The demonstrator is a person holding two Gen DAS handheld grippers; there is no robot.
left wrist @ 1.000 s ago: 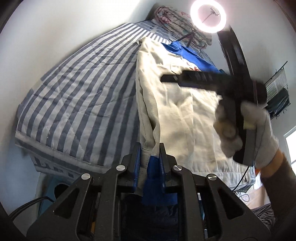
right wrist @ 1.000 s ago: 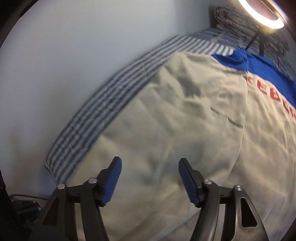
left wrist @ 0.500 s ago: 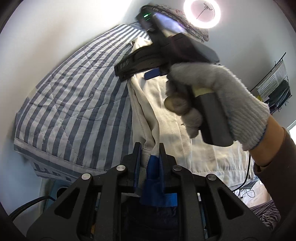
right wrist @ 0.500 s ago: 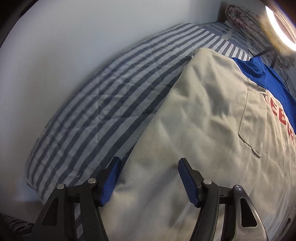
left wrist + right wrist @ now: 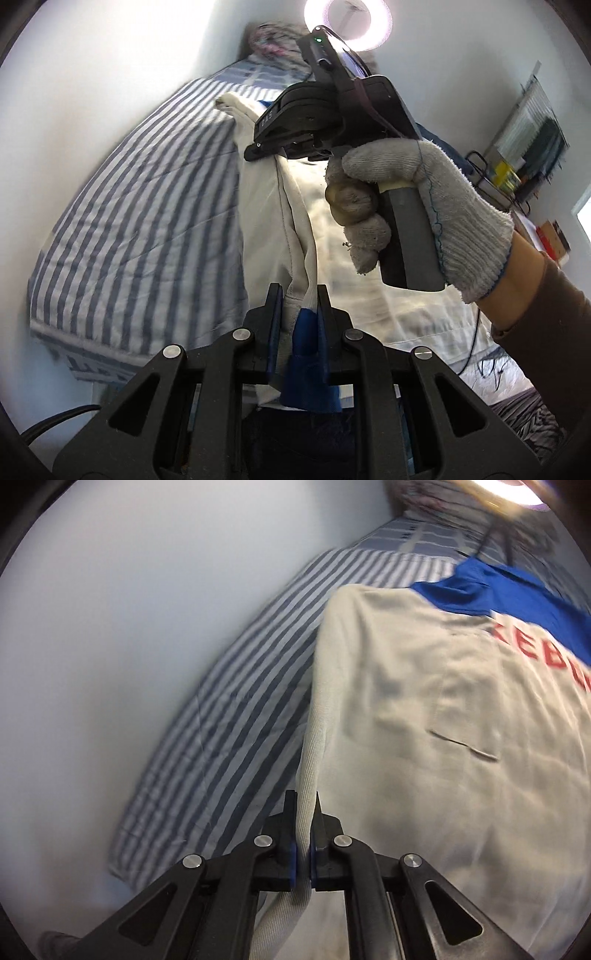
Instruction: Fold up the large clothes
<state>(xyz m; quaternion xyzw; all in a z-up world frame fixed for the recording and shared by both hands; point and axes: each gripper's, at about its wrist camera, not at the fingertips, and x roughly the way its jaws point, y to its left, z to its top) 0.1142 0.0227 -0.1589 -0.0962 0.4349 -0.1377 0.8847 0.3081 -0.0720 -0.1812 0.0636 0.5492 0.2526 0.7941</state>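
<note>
A large beige garment (image 5: 266, 206) with a blue yoke and red letters (image 5: 436, 686) lies along a bed with a striped cover (image 5: 140, 229). My left gripper (image 5: 298, 299) is shut on the garment's near edge, where beige and blue cloth bunch between the fingers. My right gripper (image 5: 303, 812) is shut on the garment's left folded edge, farther up the bed. In the left wrist view the right gripper's body (image 5: 325, 110) shows, held by a gloved hand (image 5: 424, 206) above the garment.
A white wall runs along the bed's left side (image 5: 129, 646). A ring light (image 5: 347, 18) stands at the bed's far end beside a folded patterned quilt (image 5: 273, 37). A wire shelf with items (image 5: 524, 147) hangs on the right wall.
My right gripper was open over the garment; it moved to the left edge and closed on it. My left gripper kept its hold on the near edge.
</note>
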